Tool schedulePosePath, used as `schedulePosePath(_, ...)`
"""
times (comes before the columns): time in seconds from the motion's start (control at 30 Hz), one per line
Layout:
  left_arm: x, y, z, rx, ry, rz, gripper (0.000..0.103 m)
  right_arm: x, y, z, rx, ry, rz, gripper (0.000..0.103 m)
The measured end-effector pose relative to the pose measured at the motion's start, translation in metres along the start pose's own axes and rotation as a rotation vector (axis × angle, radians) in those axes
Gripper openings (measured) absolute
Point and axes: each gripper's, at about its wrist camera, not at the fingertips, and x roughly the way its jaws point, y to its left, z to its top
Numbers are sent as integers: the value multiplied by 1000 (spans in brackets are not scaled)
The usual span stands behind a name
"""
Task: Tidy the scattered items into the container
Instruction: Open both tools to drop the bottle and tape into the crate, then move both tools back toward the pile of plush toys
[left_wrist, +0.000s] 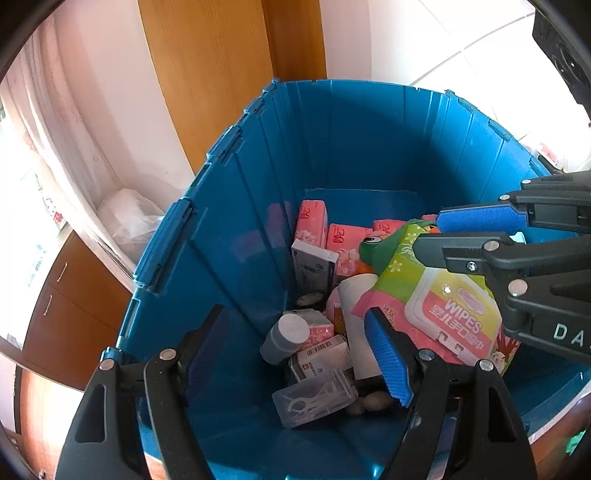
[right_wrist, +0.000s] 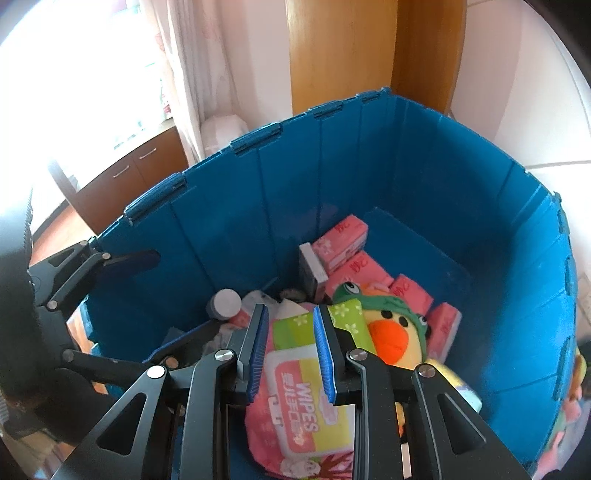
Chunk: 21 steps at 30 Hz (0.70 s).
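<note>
We hold both tools over the bin (left_wrist: 332, 147), left tool (left_wrist: 295, 354) spread and empty, right tool (right_wrist: 290, 354) slightly parted above the wipes (right_wrist: 295, 406) lying inside, so most items appear binned and few, if any, remain outside

Far right of blue bin (right_wrist: 424, 177) floor bare, reachable; near left blocked by wipes pack (right_wrist: 295, 387), plush toy (right_wrist: 395, 332), tissue packs (right_wrist: 343, 236).

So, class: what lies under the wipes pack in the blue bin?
Under the wipes pack a white tube pokes out, beside the duck toy it leans on. Pink tissue packs lie behind. Whatever sits directly beneath its middle is hidden.
</note>
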Motion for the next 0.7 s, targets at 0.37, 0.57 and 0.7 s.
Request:
schedulePosePath(0.37, -10, -7, 2, 16, -32, -22, 75, -19, -4, -10, 9, -19, -45, 43)
schedulePosePath(0.57, -19, -14, 4, 21, -52, -25, 76, -36, -11, -17, 25, -41, -69, 56)
schedulePosePath(0.7, -29, -20, 4, 19, -76, -30, 76, -51, -19, -26, 40, -67, -94, 68)
